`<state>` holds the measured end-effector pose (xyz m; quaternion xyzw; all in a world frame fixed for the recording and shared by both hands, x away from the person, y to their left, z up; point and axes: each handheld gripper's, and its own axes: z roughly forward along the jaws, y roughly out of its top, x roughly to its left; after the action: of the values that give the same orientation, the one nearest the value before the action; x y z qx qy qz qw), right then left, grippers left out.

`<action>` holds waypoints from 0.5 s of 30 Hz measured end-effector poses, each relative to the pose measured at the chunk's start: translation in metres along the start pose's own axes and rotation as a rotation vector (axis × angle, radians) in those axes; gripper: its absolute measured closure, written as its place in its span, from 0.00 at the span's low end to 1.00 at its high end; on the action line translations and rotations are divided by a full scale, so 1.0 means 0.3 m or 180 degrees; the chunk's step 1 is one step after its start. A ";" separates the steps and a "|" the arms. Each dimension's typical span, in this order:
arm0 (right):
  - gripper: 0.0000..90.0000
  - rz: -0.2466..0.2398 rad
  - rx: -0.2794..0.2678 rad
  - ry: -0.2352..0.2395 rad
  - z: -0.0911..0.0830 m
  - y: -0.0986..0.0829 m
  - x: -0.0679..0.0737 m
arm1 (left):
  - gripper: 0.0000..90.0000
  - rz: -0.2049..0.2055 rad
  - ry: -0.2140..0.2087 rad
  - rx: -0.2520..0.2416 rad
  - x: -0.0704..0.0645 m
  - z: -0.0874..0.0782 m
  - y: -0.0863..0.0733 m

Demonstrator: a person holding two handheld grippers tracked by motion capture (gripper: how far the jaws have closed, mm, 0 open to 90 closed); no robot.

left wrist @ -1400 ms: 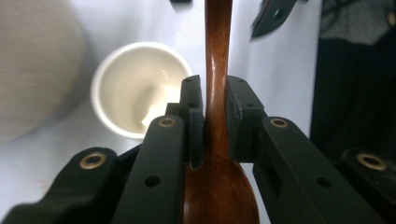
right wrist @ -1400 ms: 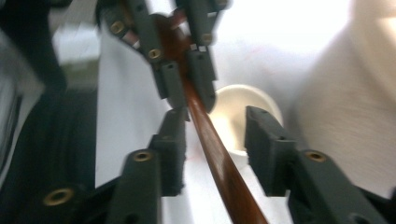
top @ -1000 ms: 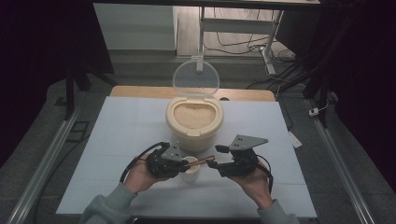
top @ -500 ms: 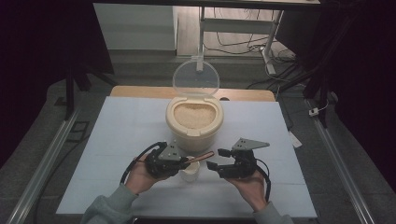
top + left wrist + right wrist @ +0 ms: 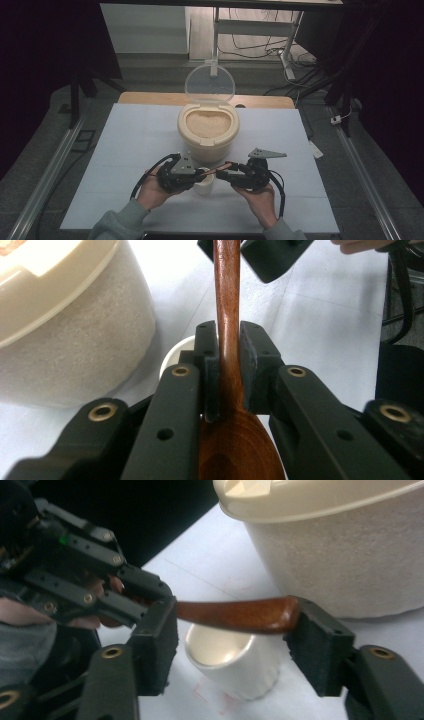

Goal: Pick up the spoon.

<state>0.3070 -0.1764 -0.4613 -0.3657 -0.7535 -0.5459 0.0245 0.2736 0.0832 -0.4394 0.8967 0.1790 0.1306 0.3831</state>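
At the near centre of the table (image 5: 125, 150), a wooden spoon (image 5: 235, 614) is held level between two tools, directly above a small white cup (image 5: 232, 662) and just in front of the open rice container (image 5: 207, 132), whose clear lid (image 5: 210, 82) stands raised at the far side. The left hand-held gripper (image 5: 229, 367) is clamped on the spoon's neck, just above the bowl, which lies back between its jaws. The right hand-held gripper (image 5: 232, 635) has its jaws apart, one on each side of the handle's far end; the right-hand pad appears to touch the tip, but no squeeze is evident. Judged risk: the spoon rests on one narrow grip at a rounded, polished neck, so it could pivot or slip if the left hold eases before the right one closes. A drop would likely strike the cup and tip it, given its light look and position directly beneath. The cup's contents cannot be determined; its interior looks pale and possibly empty. In the high view the spoon is a thin line between the tools, and the contact points are too small to read.
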 end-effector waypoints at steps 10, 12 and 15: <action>0.65 0.0167 -0.0240 0.0172 -0.009 0.001 0.008 | 0.88 0.0064 -0.0011 0.0011 -0.018 0.010 0.008; 0.68 0.0159 -0.0273 0.0201 -0.005 0.001 0.016 | 0.88 0.0074 0.0003 0.0017 -0.023 0.012 0.010; 0.75 0.0173 -0.0391 0.0268 -0.008 0.003 0.022 | 0.88 0.0085 0.0006 0.0017 -0.024 0.009 0.010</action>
<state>0.3018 -0.1747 -0.4566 -0.3635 -0.7066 -0.6052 0.0485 0.2687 0.0764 -0.4397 0.8999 0.1677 0.1361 0.3788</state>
